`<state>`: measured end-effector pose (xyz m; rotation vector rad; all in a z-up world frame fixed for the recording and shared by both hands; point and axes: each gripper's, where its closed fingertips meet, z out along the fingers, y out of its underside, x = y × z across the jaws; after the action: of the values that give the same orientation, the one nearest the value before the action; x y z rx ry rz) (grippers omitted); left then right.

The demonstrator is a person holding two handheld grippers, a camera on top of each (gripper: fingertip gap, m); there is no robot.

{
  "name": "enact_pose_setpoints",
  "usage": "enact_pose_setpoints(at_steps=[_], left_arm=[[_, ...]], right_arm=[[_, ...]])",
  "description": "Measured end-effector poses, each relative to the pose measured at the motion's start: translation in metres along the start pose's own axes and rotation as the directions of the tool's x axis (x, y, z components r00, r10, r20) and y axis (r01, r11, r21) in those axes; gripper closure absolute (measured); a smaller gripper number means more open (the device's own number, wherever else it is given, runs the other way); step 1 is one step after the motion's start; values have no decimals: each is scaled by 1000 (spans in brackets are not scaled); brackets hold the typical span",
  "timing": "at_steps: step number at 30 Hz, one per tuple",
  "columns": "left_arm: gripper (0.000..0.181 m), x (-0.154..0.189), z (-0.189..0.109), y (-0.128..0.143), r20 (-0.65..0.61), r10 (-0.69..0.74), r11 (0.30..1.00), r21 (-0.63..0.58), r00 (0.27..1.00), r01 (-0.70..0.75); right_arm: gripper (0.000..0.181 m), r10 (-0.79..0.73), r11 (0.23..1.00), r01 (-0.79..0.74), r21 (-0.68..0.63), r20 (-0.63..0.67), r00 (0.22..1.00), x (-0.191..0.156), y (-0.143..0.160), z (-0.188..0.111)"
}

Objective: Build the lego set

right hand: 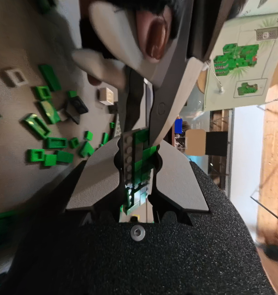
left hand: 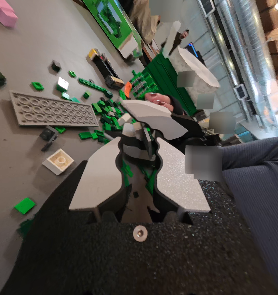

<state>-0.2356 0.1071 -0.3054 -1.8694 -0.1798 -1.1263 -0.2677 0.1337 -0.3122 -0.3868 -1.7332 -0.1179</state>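
Note:
My right gripper [right hand: 137, 150] is shut on a green and grey plate assembly [right hand: 139, 159], gripped across its width with its studded grey strip on the left. My left gripper [right hand: 140, 135] reaches in from above in the right wrist view, and its fingers [right hand: 160, 111] press either side of the assembly's far end. In the left wrist view my left gripper [left hand: 139, 143] meets the right gripper [left hand: 135, 130] tip to tip above the table. Only a grey and dark sliver of the assembly [left hand: 139, 150] shows there. A hand [left hand: 157, 100] holds the right gripper.
On the grey table lie a large grey plate [left hand: 52, 111] underside up, a white brick [left hand: 58, 161], a green tile [left hand: 25, 205] and a pile of green pieces [left hand: 108, 111]. A black build [left hand: 103, 65] and a green box [left hand: 112, 20] stand behind. An instruction booklet [right hand: 240, 63] hangs at right. Both grippers' tips are close together, under 4 cm apart.

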Motion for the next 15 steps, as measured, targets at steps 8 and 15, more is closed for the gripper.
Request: enact_pose_setpoints(at_steps=[8, 15], left_arm=[[121, 3, 3, -8, 76, 98, 994, 51, 992, -102], [161, 1, 10, -2, 59, 100, 994, 41, 993, -103]], right_arm=[[147, 45, 997, -50, -65, -69, 997, 11, 16, 3], [147, 104, 995, -104, -2, -54, 993, 9, 9, 2]])
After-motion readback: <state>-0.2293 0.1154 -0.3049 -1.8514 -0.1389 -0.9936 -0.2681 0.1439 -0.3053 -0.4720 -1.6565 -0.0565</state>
